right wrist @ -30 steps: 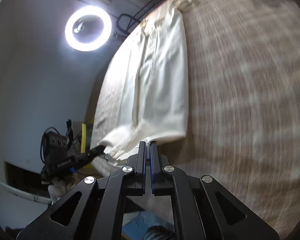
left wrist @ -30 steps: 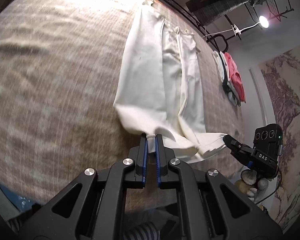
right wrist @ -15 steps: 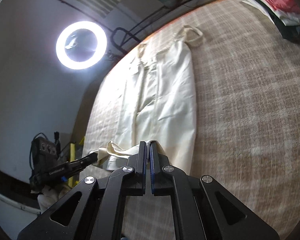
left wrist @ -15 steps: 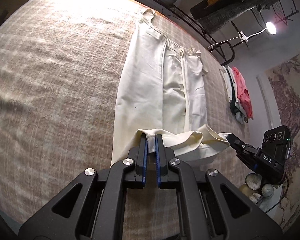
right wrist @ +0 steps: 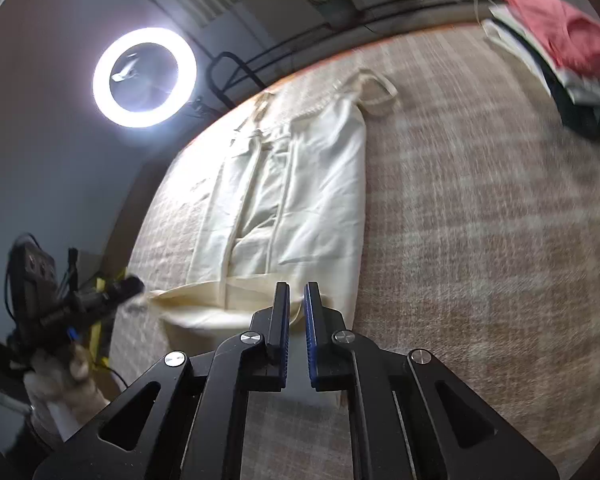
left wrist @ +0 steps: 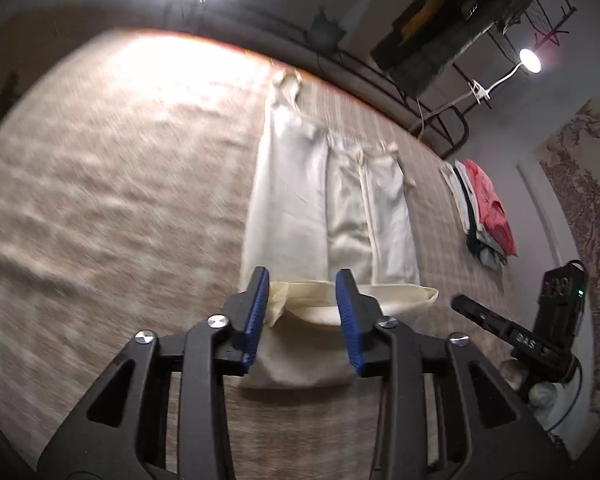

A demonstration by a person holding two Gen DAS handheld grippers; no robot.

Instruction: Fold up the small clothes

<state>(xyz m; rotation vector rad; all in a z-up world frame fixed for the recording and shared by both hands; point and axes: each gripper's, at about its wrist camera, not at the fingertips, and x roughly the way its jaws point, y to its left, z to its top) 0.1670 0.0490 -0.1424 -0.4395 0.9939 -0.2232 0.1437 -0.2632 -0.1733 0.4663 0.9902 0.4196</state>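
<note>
The left tool (left wrist: 303,300) stands wide open, the right tool (right wrist: 296,312) slightly parted, freeing the cream trousers' (left wrist: 324,208) folded-over hem.

Cream garment on a beige-and-brown checked table

The garment (left wrist: 292,216) is plain cream-white all over; the table (left wrist: 112,208) cover shows a faded tan plaid. Both black claws carry blue pads (left wrist: 346,312). A folded pile (left wrist: 486,216) at the table's edge is coral-pink on top, white and dark green beneath.
</note>
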